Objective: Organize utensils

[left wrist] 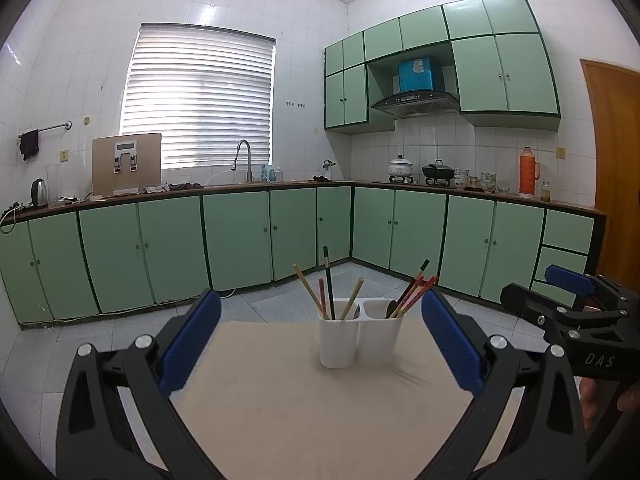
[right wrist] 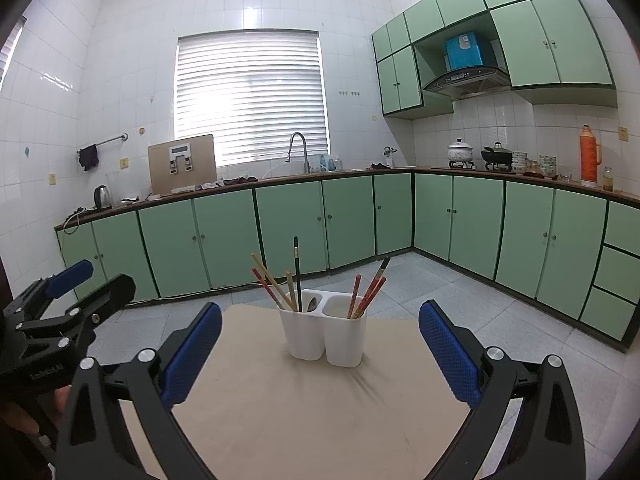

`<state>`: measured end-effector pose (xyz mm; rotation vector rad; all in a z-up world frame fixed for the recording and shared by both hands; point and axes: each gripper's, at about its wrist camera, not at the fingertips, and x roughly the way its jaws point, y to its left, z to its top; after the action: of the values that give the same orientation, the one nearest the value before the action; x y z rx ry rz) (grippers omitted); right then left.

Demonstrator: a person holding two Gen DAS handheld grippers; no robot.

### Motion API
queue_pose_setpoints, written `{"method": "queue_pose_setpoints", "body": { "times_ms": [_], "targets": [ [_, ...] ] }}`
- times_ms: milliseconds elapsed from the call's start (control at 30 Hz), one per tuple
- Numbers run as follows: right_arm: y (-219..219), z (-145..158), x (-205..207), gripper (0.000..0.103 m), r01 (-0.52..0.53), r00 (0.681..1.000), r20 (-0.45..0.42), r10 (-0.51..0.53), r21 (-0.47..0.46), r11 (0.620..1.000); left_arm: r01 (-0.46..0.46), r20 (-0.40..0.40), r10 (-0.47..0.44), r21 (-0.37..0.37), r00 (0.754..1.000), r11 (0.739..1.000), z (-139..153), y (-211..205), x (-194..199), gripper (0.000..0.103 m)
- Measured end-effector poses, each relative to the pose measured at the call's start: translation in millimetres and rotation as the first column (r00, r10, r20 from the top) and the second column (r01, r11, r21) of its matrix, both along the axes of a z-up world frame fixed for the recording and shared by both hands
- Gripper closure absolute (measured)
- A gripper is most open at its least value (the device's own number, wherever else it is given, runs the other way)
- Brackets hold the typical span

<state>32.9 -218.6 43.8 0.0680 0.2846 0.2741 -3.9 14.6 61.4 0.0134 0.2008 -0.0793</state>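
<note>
The white plastic two-compartment holder stands upright on the beige cloth-covered table, chopsticks and a spoon already sorted inside it; left gripper and right gripper hang before it, spread and empty, perhaps poised to reach, perhaps done

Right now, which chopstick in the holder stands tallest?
The black chopstick in the left compartment of the white holder; its tip rises well above the tan and red ones.
</note>
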Motion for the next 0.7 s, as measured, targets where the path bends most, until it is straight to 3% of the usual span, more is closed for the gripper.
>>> {"method": "queue_pose_setpoints", "body": {
  "times_ms": [700],
  "targets": [
    [1.7, 1.9, 0.0, 0.006, -0.002, 1.0, -0.003, 0.002, -0.003, 1.0, 0.0, -0.002, 0.0, -0.004, 1.0, 1.0, -0.3, 1.1, -0.4, 0.006]
  ]
}}
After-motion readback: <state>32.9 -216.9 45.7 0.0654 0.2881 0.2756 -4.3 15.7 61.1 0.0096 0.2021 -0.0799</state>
